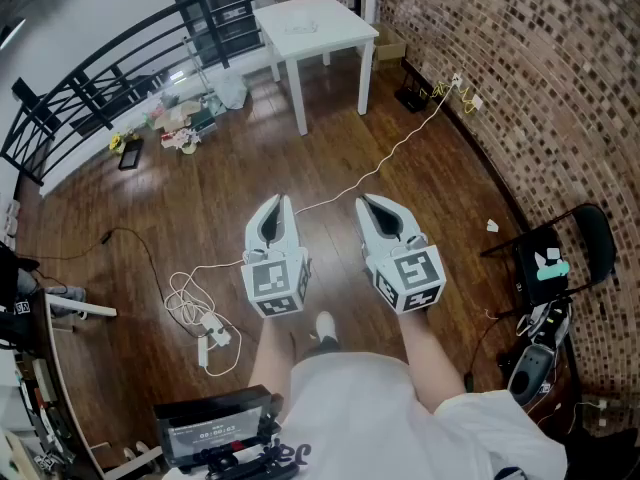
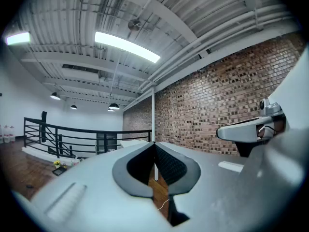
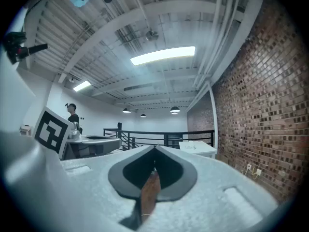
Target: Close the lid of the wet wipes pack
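Observation:
No wet wipes pack can be made out for certain; a small pale item lies on the white table far ahead, too small to identify. Both grippers are held side by side at waist height over the wooden floor, pointing forward. The left gripper has its jaws closed tip to tip with nothing between them, as the left gripper view also shows. The right gripper is likewise shut and empty, its tips meeting in the right gripper view.
A white cable runs across the floor from the brick wall to a power strip. A black folding chair stands at right. Clutter sits by the black railing. A person stands far off.

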A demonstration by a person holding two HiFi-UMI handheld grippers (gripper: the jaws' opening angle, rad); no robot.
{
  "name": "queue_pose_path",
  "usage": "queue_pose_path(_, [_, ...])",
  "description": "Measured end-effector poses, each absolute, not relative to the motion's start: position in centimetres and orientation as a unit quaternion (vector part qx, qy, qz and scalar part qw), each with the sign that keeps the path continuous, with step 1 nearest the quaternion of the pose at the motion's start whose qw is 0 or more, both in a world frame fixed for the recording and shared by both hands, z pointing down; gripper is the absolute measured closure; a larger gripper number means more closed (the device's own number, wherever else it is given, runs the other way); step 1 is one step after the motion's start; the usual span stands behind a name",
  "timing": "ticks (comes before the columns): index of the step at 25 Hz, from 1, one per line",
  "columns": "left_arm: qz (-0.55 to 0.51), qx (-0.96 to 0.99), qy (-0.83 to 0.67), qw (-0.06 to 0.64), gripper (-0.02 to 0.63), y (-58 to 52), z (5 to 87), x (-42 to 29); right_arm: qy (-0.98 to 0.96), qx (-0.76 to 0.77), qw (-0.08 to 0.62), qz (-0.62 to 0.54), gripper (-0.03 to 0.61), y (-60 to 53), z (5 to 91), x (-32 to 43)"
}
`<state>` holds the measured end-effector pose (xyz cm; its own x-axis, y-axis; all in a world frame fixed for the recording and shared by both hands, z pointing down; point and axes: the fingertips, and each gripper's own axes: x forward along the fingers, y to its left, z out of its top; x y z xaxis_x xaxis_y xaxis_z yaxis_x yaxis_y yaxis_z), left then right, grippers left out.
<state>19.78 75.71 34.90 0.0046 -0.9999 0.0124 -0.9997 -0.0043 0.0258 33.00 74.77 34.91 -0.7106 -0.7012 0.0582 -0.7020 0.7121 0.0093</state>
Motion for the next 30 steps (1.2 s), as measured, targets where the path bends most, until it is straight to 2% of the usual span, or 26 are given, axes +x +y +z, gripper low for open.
queue_pose_path(7, [0.005, 0.720, -0.694, 0.015, 0.597, 71.3, 37.3, 15.8, -0.921, 0.390, 0.022, 0.002, 0.586, 70.6, 35.1, 29.0])
queue_pose_path(10, [0.001, 0.724, -0.689, 0.035, 0.597, 69.5, 38.1, 15.2, -0.920, 0.391, 0.033, 0.000, 0.586, 68.9, 35.9, 27.9])
queue_pose_path(16, [0.005, 0.722, -0.691, 0.029, 0.597, 64.3, 38.9, 14.1, -0.919, 0.393, 0.033, 0.015, 0.586, 62.8, 37.8, 27.1])
queue_pose_path(20, [0.007, 0.722, -0.691, 0.036, 0.597, 58.0, 38.7, 13.7, -0.922, 0.386, 0.024, 0.019, 0.586, 56.6, 38.2, 25.8])
queue_pose_path(30, [0.006, 0.703, -0.711, 0.005, 0.598, 40.5, 34.6, 13.4, -0.931, 0.365, 0.001, 0.013, 0.586, 37.7, 34.7, 25.6])
